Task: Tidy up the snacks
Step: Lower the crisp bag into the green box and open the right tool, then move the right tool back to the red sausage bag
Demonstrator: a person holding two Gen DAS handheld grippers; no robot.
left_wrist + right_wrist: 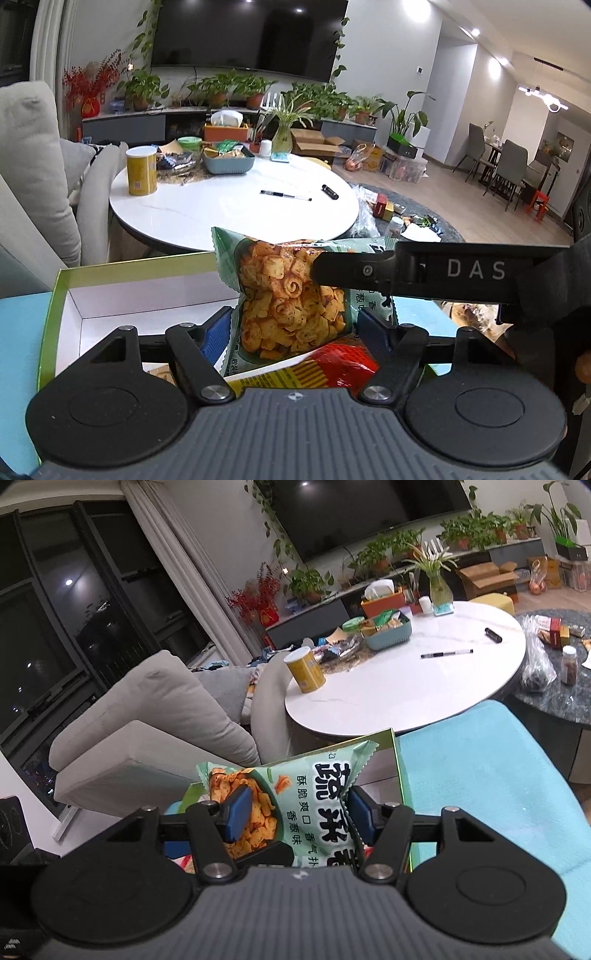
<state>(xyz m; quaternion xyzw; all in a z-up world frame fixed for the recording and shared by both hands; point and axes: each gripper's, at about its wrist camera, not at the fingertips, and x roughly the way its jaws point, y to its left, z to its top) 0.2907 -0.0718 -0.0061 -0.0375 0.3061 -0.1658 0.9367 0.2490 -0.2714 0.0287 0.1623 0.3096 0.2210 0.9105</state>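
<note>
Both claws clamped on one green snack bag (291,295) | left claw (295,325), right claw (295,812) | lower it flat into the open box (147,295) (release together, I'd guess)

The snack bag (291,295) is pale green with orange chips pictured and black lettering, the pack (328,363) under it red and yellow, the box (59,291) lime-edged and white inside, the can (141,170) yellow, the table (221,214) white.
</note>
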